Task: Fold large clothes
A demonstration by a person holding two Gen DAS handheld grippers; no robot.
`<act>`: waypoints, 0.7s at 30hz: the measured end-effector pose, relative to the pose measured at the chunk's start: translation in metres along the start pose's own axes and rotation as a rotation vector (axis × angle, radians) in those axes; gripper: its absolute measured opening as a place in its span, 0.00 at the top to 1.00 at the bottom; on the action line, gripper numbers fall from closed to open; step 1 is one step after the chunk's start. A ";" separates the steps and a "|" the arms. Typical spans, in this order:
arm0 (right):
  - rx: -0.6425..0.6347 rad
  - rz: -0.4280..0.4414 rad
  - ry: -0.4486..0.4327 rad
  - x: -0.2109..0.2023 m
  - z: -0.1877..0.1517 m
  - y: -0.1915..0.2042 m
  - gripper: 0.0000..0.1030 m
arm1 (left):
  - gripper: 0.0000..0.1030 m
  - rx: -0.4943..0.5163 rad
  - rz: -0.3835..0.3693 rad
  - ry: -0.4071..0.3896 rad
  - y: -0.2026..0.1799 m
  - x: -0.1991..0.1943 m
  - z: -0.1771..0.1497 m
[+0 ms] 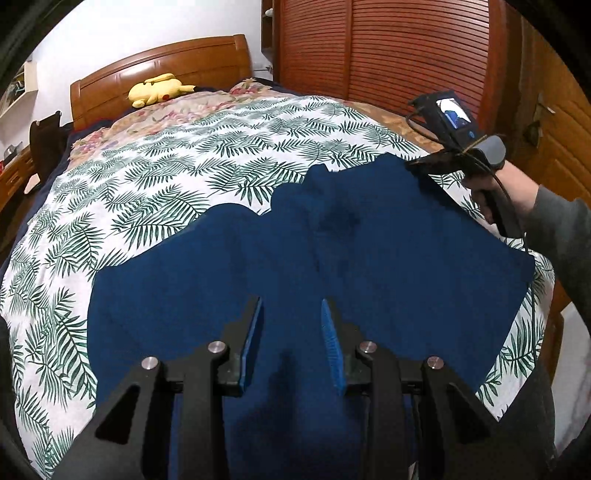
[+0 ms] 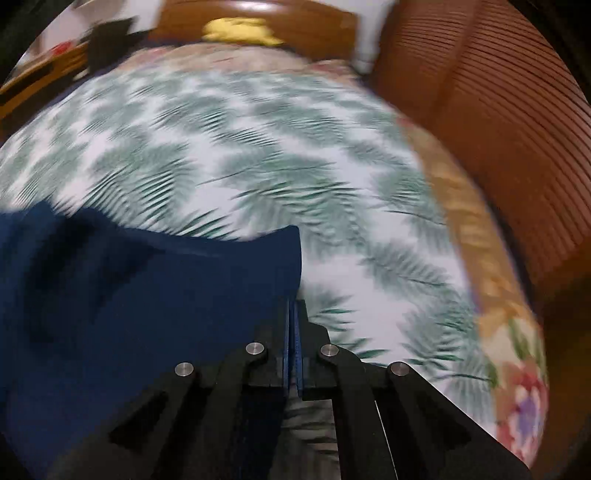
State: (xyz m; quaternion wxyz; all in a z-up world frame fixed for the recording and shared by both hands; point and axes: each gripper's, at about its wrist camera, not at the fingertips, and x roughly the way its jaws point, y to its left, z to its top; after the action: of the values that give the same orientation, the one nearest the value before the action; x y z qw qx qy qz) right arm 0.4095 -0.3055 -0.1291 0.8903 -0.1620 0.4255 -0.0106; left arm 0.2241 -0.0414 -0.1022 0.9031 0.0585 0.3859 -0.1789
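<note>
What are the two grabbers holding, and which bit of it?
The right gripper has its jaws shut on the far corner edge of the dark blue garment. The left gripper holds nothing; its jaws are open above the cloth.

Both wrist views look close down along their tongs toward the headboard point(image 1: 162, 62), sharing the leaf-print bedspread point(image 1: 155, 177).

Right wrist view motion-blurred, yellow plush toy point(image 2: 236, 29) smeared, navy garment point(image 2: 110, 314) cut off at left edge
</note>
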 end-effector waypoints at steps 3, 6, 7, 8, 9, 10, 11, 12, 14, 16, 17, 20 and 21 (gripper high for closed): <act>-0.043 0.012 0.005 -0.006 -0.006 0.007 1.00 | 0.70 -0.007 -0.002 -0.002 0.001 -0.002 0.000; -0.053 0.012 -0.026 -0.026 -0.012 0.015 0.70 | 0.70 -0.008 0.000 -0.005 0.002 -0.004 -0.001; -0.047 0.057 -0.047 -0.036 -0.017 0.015 0.55 | 0.70 -0.009 0.000 -0.006 0.003 -0.004 -0.001; -0.044 0.089 -0.060 -0.044 -0.022 0.015 0.50 | 0.70 -0.009 0.000 -0.008 0.003 -0.005 -0.001; -0.049 0.116 -0.071 -0.053 -0.030 0.018 0.50 | 0.70 -0.009 0.001 -0.009 0.003 -0.006 -0.001; -0.064 0.150 -0.081 -0.066 -0.041 0.023 0.49 | 0.70 -0.009 0.001 -0.010 0.004 -0.005 -0.001; -0.069 0.168 -0.086 -0.070 -0.045 0.026 0.49 | 0.70 -0.010 -0.001 -0.013 0.004 -0.006 -0.001; -0.076 0.208 -0.095 -0.081 -0.058 0.033 0.49 | 0.70 -0.010 0.000 -0.014 0.004 -0.007 -0.001; -0.080 0.257 -0.099 -0.093 -0.072 0.039 0.48 | 0.70 -0.008 0.000 -0.015 0.003 -0.007 -0.001; -0.087 0.301 -0.092 -0.105 -0.093 0.047 0.48 | 0.70 -0.007 0.000 -0.015 0.003 -0.007 -0.001; -0.091 0.313 -0.089 -0.108 -0.100 0.049 0.48 | 0.70 -0.006 0.000 -0.014 0.003 -0.007 -0.001; -0.090 0.345 -0.073 -0.117 -0.123 0.051 0.48 | 0.70 -0.003 0.002 -0.012 0.003 -0.008 -0.001; -0.089 0.350 -0.071 -0.119 -0.128 0.050 0.48 | 0.70 -0.003 0.003 -0.012 0.003 -0.008 -0.001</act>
State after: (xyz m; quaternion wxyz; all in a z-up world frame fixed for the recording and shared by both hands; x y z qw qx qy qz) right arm 0.2300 -0.2751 -0.1289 0.8850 -0.1250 0.4155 0.1689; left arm 0.2198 -0.0366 -0.0973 0.9058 0.0567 0.3806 -0.1772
